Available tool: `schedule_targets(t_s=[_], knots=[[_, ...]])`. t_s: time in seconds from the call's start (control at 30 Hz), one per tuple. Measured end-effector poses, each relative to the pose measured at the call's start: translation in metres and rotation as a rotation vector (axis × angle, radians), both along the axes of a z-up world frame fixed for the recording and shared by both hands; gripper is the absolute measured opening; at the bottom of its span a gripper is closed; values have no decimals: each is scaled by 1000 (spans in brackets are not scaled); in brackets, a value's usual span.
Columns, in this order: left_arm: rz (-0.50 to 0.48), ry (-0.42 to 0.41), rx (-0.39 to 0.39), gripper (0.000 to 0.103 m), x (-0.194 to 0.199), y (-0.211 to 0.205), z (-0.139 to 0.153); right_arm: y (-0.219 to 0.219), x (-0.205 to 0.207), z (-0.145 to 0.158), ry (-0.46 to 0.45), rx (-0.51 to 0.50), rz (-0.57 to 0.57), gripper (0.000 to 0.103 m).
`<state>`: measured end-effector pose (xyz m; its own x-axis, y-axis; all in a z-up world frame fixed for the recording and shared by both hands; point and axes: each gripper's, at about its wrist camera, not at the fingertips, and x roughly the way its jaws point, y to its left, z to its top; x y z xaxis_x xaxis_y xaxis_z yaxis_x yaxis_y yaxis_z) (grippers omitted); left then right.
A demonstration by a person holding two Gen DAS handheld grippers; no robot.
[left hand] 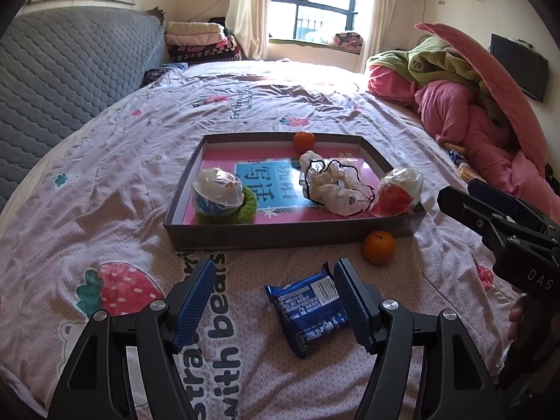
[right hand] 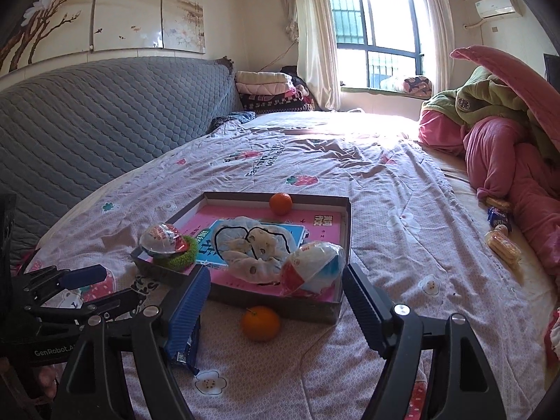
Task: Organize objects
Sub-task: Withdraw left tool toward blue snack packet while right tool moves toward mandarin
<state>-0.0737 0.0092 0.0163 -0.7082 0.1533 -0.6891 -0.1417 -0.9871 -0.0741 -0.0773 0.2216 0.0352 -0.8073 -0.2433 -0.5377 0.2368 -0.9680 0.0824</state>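
A shallow grey box [left hand: 280,236] [right hand: 280,302] lies on the bedspread. It holds a plastic-wrapped bowl [left hand: 217,190] on a green ring, a white bag with a black cord [left hand: 332,185], a red and white packet [left hand: 399,192] and an orange [left hand: 303,141]. Outside it, by the near wall, sit a second orange [left hand: 379,246] [right hand: 260,322] and a blue snack packet [left hand: 308,311] [right hand: 182,343]. My left gripper [left hand: 275,262] [right hand: 122,283] is open, the packet just by its right finger. My right gripper [right hand: 276,269] [left hand: 455,190] is open above the loose orange, holding nothing.
A grey quilted headboard [left hand: 70,70] runs along the left. A heap of pink and green bedding [left hand: 472,105] fills the right side, with snack packets [right hand: 500,245] beside it. Folded blankets [right hand: 269,91] are stacked at the far end under the window.
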Motion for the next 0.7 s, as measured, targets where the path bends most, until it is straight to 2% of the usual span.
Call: schedule_targets(t_s=[0.3, 0.4, 0.7], knots=[[-16, -68, -14, 72, 6, 14, -17, 0, 6, -11, -43, 16, 11, 77], [-29, -94, -38, 72, 8, 22, -25, -2, 5, -17, -72, 25, 17, 77], [-20, -145, -36, 72, 12, 33, -40, -5, -1, -34, -150, 56, 37, 77]])
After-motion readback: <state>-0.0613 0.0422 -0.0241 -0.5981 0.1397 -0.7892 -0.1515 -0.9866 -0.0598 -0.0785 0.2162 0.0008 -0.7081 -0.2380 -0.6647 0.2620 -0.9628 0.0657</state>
